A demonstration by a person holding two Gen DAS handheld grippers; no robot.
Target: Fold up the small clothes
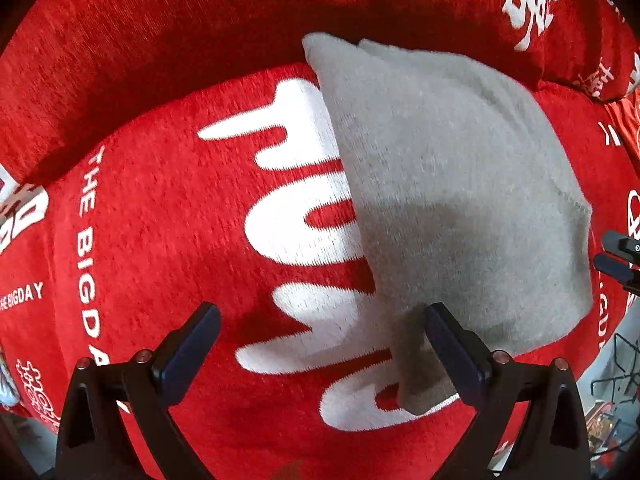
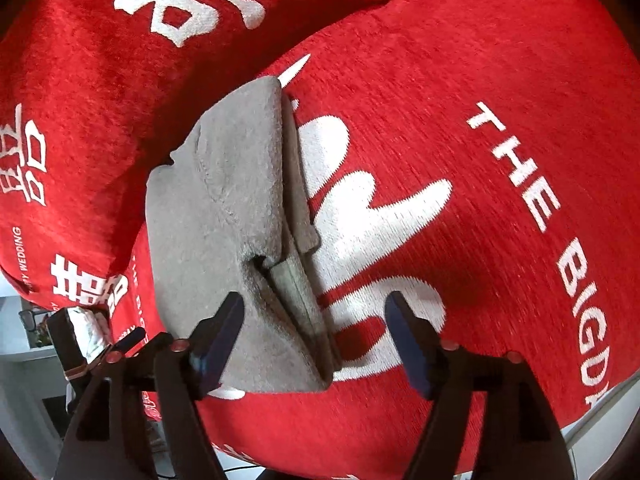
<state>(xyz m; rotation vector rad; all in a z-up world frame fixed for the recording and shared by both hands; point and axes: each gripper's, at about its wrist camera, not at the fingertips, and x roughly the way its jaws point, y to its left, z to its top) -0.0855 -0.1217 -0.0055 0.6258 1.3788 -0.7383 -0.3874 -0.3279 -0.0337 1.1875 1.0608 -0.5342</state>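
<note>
A small grey garment [image 1: 452, 192] lies folded on a red cushion [image 1: 160, 220] with big white letters. My left gripper [image 1: 320, 344] is open and empty, just above the cushion; its right finger [image 1: 452, 344] is at the garment's near left corner. In the right wrist view the garment [image 2: 224, 216] shows stacked layers with a fold edge on its right side. My right gripper [image 2: 316, 336] is open and empty, its jaws either side of the garment's near right corner. The right gripper's tip also shows at the left wrist view's right edge [image 1: 618, 258].
A red backrest cushion [image 1: 200, 32] with white characters rises behind the seat. The seat's front edge [image 2: 520, 448] drops off close to my right gripper. Room clutter and a pale floor [image 2: 24, 360] lie beyond the cushion at lower left.
</note>
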